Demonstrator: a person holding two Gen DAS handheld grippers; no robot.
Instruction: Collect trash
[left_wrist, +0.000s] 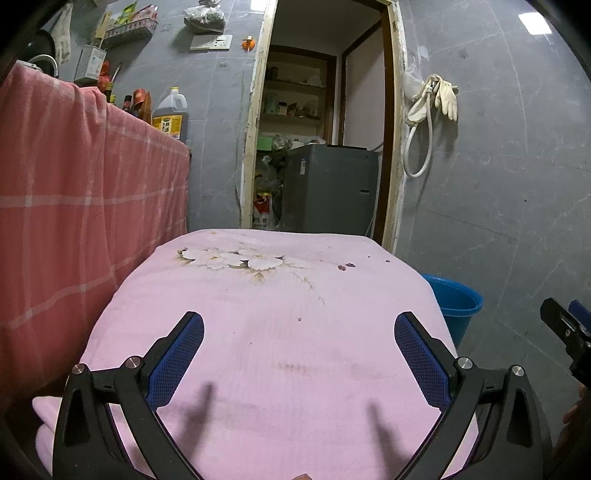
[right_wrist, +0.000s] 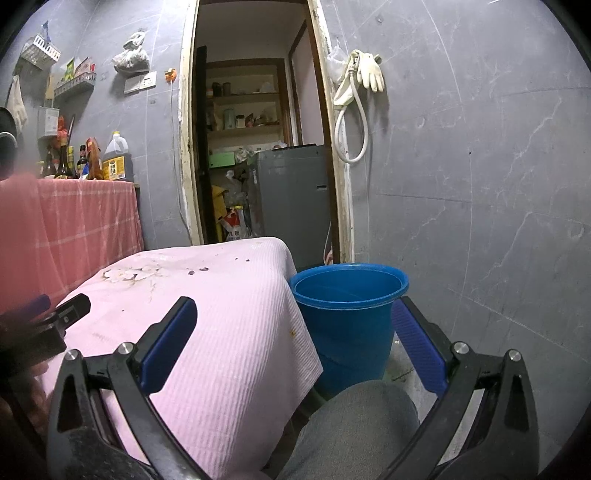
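A small table covered by a pink flowered cloth fills the left wrist view; it also shows in the right wrist view. My left gripper is open and empty above the cloth. A few tiny dark scraps lie near the cloth's far right edge, and also show in the right wrist view. A blue bucket stands on the floor right of the table, its inside looking empty; its rim also shows in the left wrist view. My right gripper is open and empty, held over the table's right edge and the bucket.
A counter draped in red checked cloth stands left, with an oil jug and bottles. A doorway behind shows a grey appliance and shelves. Gloves and a hose hang on the grey wall. A grey-trousered knee is below the right gripper.
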